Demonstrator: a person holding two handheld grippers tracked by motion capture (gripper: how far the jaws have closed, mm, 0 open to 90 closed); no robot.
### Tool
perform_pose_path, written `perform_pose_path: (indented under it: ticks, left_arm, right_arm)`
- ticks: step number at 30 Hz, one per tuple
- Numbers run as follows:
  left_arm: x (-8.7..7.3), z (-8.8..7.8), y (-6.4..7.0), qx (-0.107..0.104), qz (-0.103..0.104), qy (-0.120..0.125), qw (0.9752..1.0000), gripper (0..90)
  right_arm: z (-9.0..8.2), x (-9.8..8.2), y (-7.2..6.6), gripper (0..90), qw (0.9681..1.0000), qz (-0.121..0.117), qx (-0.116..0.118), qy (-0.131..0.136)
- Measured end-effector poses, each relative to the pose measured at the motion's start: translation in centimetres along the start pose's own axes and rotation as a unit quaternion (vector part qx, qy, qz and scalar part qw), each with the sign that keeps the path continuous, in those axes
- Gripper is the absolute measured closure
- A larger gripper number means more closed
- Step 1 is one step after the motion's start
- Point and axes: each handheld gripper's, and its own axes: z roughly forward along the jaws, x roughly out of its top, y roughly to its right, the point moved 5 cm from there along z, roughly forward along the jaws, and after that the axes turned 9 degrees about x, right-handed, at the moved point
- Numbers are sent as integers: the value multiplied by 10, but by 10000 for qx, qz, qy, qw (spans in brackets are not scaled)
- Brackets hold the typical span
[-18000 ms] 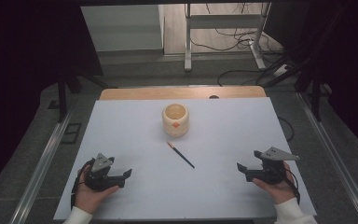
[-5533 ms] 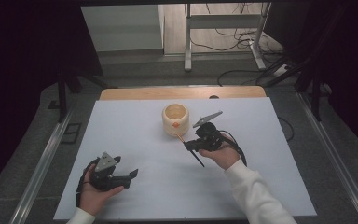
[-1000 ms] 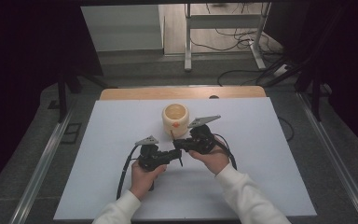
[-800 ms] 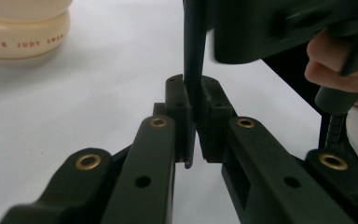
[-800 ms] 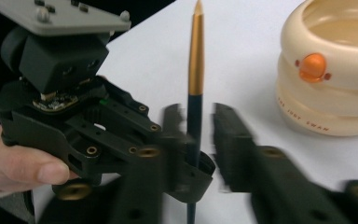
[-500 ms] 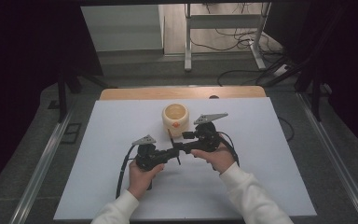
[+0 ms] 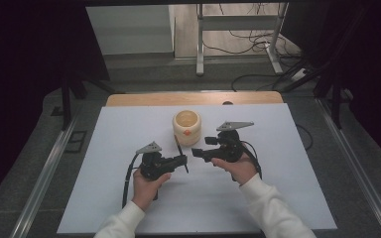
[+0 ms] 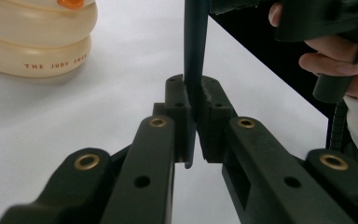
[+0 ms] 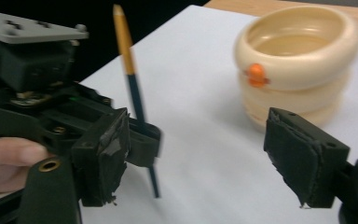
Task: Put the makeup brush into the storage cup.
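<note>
Both hands have come in from the table's near corners to meet beside the cream cup (image 7: 187, 127), and the pencil has left the sheet. Clamped tight, the left gripper (image 7: 182, 160) holds the pencil (image 8: 195, 56) upright at its lower part, orange end up, probably ready for the cup. Just beside it, the right gripper (image 9: 205, 158) has just been opening its jaws, nothing between them, apparently having handed over.

High overhead, two close views, shared cup (image 7: 187, 127)
</note>
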Motion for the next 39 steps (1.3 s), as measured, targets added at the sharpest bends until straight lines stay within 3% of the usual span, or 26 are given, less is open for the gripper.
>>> perform_pose_path:
  ticks: [4, 5, 6, 7, 8, 10, 12, 21, 29, 39]
  left_arm:
    - [0, 0, 0, 41, 81, -21, 10000, 839]
    - [0, -1, 0, 41, 98, -29, 9999, 839]
    - [0, -1, 0, 34, 115, -36, 9999, 839]
    - [0, -1, 0, 42, 144, -41, 9999, 839]
    - [0, -1, 0, 46, 184, -44, 9998, 839]
    - [0, -2, 0, 48, 217, -53, 9997, 839]
    - [0, -2, 0, 49, 226, -58, 9997, 839]
    - [1, -8, -4, 77, 204, -15, 9998, 839]
    - [2, -11, -6, 102, 170, 16, 9998, 840]
    - [4, -13, -7, 93, 177, 48, 9998, 841]
  right_arm:
    - [-3, -5, 9, 256, 9990, -209, -387, -88]
    - [-3, -7, 10, 240, 9989, -202, -410, -117]
    - [-4, -8, 9, 168, 9985, -135, -526, -100]
    - [-4, -8, 10, 160, 9969, -277, -733, -29]
    - [-5, -9, 10, 205, 9964, -316, -786, -73]
    - [-4, -11, 9, 179, 9980, -236, -586, -100]
    - [-5, -13, 9, 158, 9974, -279, -654, -106]
    - [-20, -24, 11, 126, 9990, -146, -423, -85]
    - [-42, -42, 19, 107, 9983, -214, -530, -62]
    - [-70, -71, 31, 107, 9968, -121, -784, -27]
